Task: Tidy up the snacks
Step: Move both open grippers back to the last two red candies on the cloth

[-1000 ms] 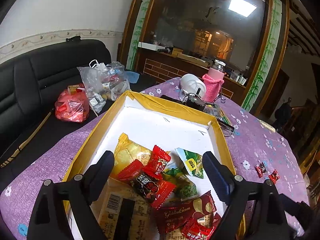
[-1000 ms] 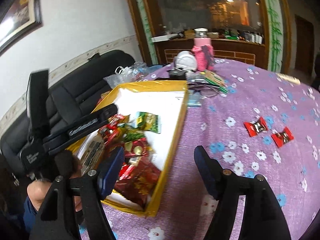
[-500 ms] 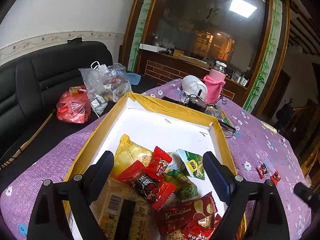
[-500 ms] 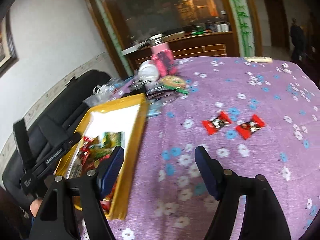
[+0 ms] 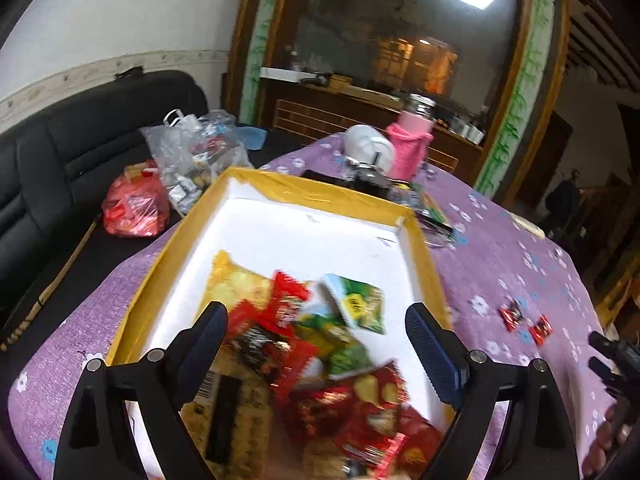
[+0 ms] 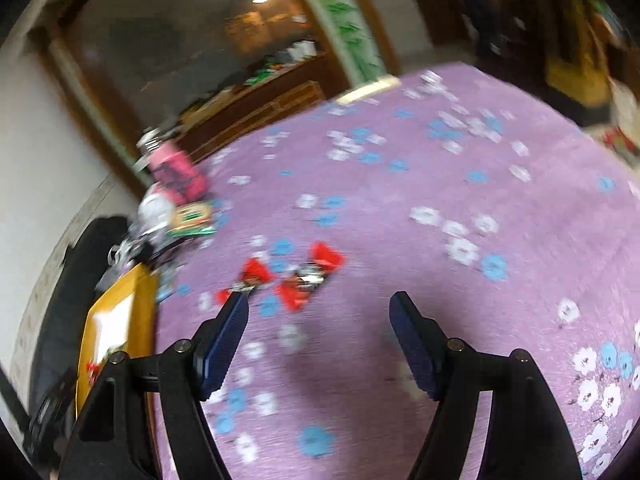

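Observation:
A yellow-rimmed white box (image 5: pixel 304 192) holds several snack packets: red (image 5: pixel 280 344), green (image 5: pixel 358 304) and a yellow chip bag (image 5: pixel 240 284). My left gripper (image 5: pixel 316 332) is open and empty, hovering over the box's near end. Two small red snack packets (image 5: pixel 524 322) lie on the purple flowered tablecloth right of the box. In the right wrist view they (image 6: pixel 304 276) lie just ahead of my right gripper (image 6: pixel 320 316), which is open and empty above the cloth. The box edge (image 6: pixel 120 300) shows at the left there.
A pink bottle (image 5: pixel 410 152), a white round object (image 5: pixel 368 146) and dark clutter stand beyond the box. Plastic bags (image 5: pixel 192 160) and a red bag (image 5: pixel 132 208) lie on the black sofa to the left. The round table's edge (image 6: pixel 580 128) curves at the far right.
My right gripper has swung right, away from the box, toward the two red packets, which now sit close ahead of it. My left gripper stays over the box, both stay open.

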Demonstrator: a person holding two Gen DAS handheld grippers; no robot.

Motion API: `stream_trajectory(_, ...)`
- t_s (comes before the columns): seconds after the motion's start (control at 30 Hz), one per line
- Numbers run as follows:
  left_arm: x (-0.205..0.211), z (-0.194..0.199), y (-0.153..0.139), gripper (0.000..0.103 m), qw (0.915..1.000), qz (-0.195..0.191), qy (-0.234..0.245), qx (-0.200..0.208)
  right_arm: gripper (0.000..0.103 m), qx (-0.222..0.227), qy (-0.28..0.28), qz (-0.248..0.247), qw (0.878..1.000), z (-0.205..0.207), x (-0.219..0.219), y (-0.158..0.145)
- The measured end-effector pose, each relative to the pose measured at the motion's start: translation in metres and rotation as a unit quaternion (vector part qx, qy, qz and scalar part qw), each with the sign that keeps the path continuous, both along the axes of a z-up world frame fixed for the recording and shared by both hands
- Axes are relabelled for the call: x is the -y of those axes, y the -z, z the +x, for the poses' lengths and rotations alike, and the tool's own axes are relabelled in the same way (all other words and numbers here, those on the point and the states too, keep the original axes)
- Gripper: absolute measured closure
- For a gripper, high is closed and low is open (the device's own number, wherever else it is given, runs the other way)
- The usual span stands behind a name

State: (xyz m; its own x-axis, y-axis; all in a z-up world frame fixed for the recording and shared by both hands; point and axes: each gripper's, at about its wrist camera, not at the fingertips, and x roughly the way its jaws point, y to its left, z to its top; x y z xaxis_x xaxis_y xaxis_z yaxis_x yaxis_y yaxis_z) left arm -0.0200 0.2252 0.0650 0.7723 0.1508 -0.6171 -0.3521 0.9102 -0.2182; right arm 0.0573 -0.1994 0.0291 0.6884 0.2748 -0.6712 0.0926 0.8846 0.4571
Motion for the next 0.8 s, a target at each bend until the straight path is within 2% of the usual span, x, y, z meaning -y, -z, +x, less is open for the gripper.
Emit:
stream_trajectory(0.1,0.022,0.002,-0.014,0.010,0.9995,0.011,0.029,0.001,0.031,-0.022,0.009,0.027,0.999,0.005,0.011,0.010)
stream_trajectory(0.2,0.050,0.008,-0.026,0.010,0.9975,0.019,0.068,-0.001,0.031,-0.018,0.014,0.034,0.999,0.004,0.016,0.008)
stream_trajectory(0.3,0.087,0.021,-0.036,0.010,0.9918,0.038,0.121,-0.012,0.031,-0.009,0.030,0.039,0.999,0.003,0.025,0.005)
stream_trajectory(0.37,0.108,0.034,-0.040,0.010,0.9862,0.037,0.159,-0.024,0.031,-0.004,0.053,0.049,0.997,0.002,0.038,0.003)
stream_trajectory(0.43,0.127,0.052,-0.042,0.010,0.9810,0.036,0.187,-0.036,0.031,0.002,0.095,0.056,0.994,-0.001,0.057,0.002)
stream_trajectory(0.53,0.158,0.091,-0.032,0.011,0.9707,0.041,0.224,-0.077,0.032,0.001,0.126,0.068,0.990,-0.001,0.077,0.004)
stream_trajectory(0.57,0.167,0.103,-0.027,0.011,0.9689,0.047,0.225,-0.092,0.035,0.000,0.126,0.073,0.989,-0.001,0.081,0.006)
stream_trajectory(0.7,0.196,0.144,-0.010,0.011,0.9598,0.063,0.242,-0.127,0.036,-0.009,0.111,0.078,0.991,0.002,0.079,0.010)
stream_trajectory(0.8,0.214,0.167,0.005,0.011,0.9487,0.066,0.269,-0.152,0.036,-0.006,0.103,0.075,0.992,0.000,0.075,0.007)
